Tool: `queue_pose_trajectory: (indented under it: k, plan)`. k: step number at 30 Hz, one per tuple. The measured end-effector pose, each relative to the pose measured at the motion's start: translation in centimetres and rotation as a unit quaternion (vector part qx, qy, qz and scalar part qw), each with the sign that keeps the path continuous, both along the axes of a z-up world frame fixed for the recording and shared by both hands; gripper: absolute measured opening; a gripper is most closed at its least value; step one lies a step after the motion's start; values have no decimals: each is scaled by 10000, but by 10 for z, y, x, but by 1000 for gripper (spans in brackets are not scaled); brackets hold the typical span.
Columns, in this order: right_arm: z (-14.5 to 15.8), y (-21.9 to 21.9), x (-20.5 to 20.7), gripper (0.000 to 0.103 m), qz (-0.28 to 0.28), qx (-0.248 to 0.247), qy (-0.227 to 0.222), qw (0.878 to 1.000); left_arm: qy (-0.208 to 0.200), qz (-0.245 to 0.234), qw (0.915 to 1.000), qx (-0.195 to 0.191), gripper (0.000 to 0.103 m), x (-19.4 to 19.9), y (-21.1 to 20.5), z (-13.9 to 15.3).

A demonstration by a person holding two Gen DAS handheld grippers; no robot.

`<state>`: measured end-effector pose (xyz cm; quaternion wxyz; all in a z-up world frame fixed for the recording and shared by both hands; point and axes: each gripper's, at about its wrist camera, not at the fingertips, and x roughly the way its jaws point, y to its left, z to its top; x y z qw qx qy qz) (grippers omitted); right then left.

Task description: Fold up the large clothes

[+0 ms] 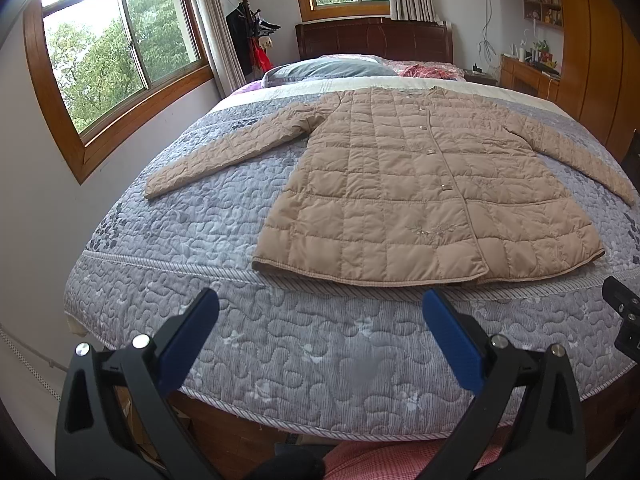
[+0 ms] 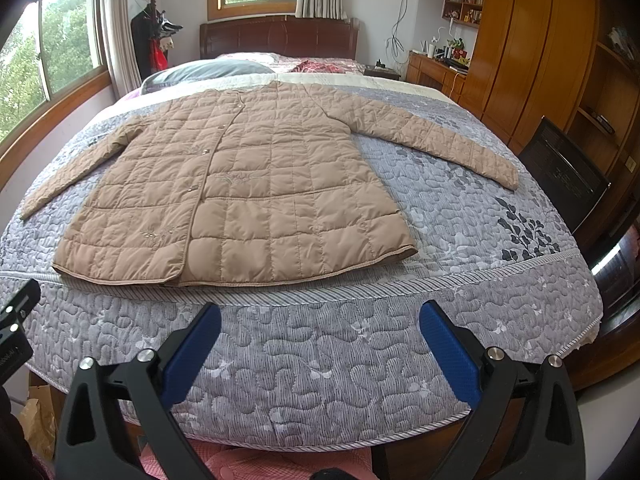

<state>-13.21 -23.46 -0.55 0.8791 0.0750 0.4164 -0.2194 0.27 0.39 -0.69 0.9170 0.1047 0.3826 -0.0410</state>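
1. A tan quilted coat [image 1: 424,196] lies flat and face up on the bed [image 1: 224,216], buttoned down the front, its collar toward the headboard [image 1: 374,38] and its hem toward the foot of the bed.
2. Both sleeves are spread out to the sides — one reaches toward the window [image 1: 116,52] side, the other toward the wooden wardrobe [image 2: 532,48] side.
3. The hem rests just above the striped band that crosses the grey patterned bedspread [image 2: 320,360]; the coat sits a little toward the window side of the middle of the bed.
4. The left gripper [image 1: 320,322] hovers over the foot of the bed, short of the hem, its blue fingers [image 1: 192,336] spread wide with nothing between them.
5. The right gripper [image 2: 320,324] hangs at much the same height beside it, fingers [image 2: 448,344] likewise released and empty — neither one touches the coat.
6. In each view a black part of the other gripper shows at the edge of the frame.
7. A grey pillow [image 1: 328,68] lies beyond the collar, near the headboard, with a red patterned cloth [image 2: 324,67] next to it.
8. A coat stand [image 2: 154,28] with dark clothes stands in the corner between the two windows.
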Motion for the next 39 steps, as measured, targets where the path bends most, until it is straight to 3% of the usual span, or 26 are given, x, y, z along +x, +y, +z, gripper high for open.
queue_pose_trajectory:
  k: [12,19,22,29,35,39]
  plan:
    - [-1,-1,3,99,4,10,2,10000,29,-10,10000,-6,101,1,1,-1]
    - [-8,-22,17,99,37,32,28,10000,349,-138,9989,-270,101,22,1,-15]
    - [-14,-53,25,99,24,427,117,9990,781,-339,9951,-495,100,46,-5,-26]
    - [9,-163,43,99,-768,254,-148,9966,1356,-734,9863,-579,100,118,-40,-43]
    - [19,-299,85,99,-1069,797,-273,9907,1348,-1464,9793,-378,100,190,-121,-22]
    - [3,-380,105,99,-1581,1013,8,9822,1495,-2042,9639,-821,100,242,-182,-17]
